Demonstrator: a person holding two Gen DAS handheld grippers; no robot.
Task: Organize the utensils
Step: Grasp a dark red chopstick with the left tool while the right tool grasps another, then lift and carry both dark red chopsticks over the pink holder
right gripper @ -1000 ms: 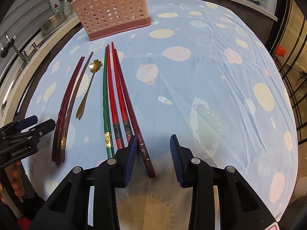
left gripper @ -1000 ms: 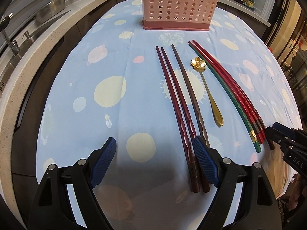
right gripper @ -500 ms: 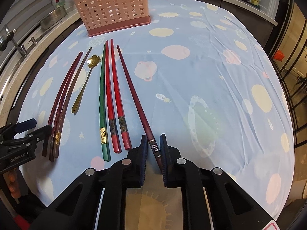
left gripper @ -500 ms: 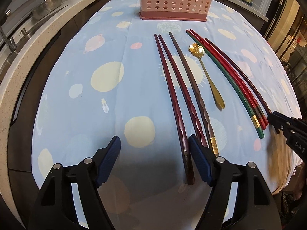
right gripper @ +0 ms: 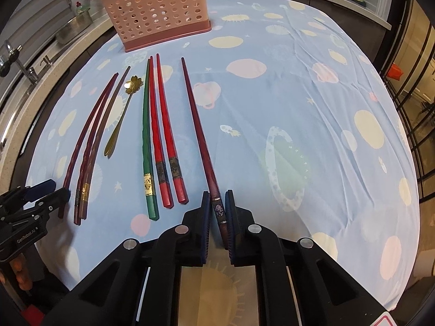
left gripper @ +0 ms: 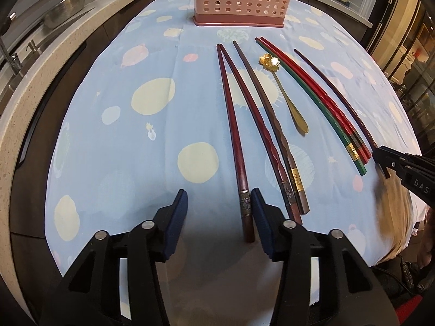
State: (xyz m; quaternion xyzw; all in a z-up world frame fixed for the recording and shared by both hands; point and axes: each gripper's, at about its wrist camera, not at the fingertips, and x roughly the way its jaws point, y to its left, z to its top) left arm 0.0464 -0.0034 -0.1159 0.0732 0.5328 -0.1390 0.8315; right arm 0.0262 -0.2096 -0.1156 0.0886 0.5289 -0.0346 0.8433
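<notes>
Two tools: right tool pinching dark-red chopstick; left tool closing, half-spread around maroon chopstick.

Right tool clamped onto chopstick

Nearest the right gripper, a dark red chopstick lies with its banded butt clamped between the pads, tip aimed at the pink perforated holder standing upright far ahead. Left of it lie two red chopsticks and a green chopstick, side by side. A gold flower-bowl spoon follows. Between the closing jaws of the left gripper lies a maroon chopstick, touching the right pad only; two brown chopsticks lie just right of it.
</notes>
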